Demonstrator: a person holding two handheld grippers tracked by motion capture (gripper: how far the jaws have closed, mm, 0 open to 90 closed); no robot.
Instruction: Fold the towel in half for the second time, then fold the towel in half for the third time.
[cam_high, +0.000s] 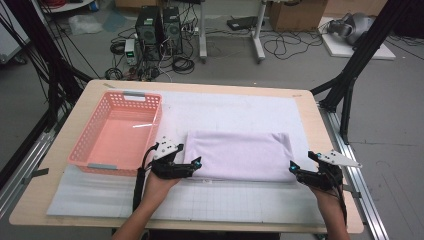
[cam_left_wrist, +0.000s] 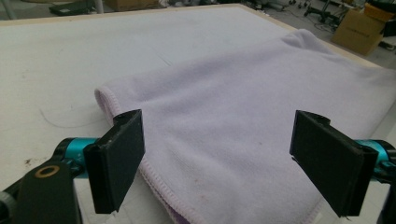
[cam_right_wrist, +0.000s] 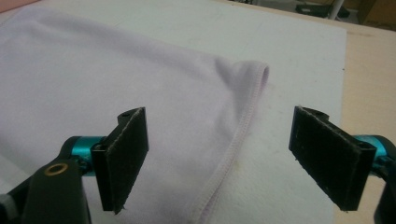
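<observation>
A: Which step is judged to be in hand?

B: A fold of the lilac towel (cam_high: 239, 155) appears to have been laid down. The towel is seen flat and doubled on the white mat (cam_high: 235, 106), just beside the pink basket (cam_high: 116, 131) on the side away from the table's left edge. The left gripper (cam_high: 196, 165) is placed at the towel's near corner closest to the basket; the right gripper (cam_high: 293, 168) is placed at the near corner farthest from the basket. In both gripper views the jaws are spread wide, with no cloth pinched between the pads (cam_left_wrist: 116, 161), so the towel is held by neither.

A: What is called for by the next move?

B: Either a further fold or a transfer into the basket is to be expected. For either, a fresh grip must be taken on the hemmed edge (cam_right_wrist: 233, 144), which lies flat on the mat; the lower pad would have to be slid beneath the hem.

A: Which edges and what open room are to be noted?

B: Bare mat is left beyond the towel, on the side away from the person, and between the towel and the table's right edge (cam_high: 334, 150). On the basket side the towel's edge lies near the basket wall, so little room is given there.
</observation>
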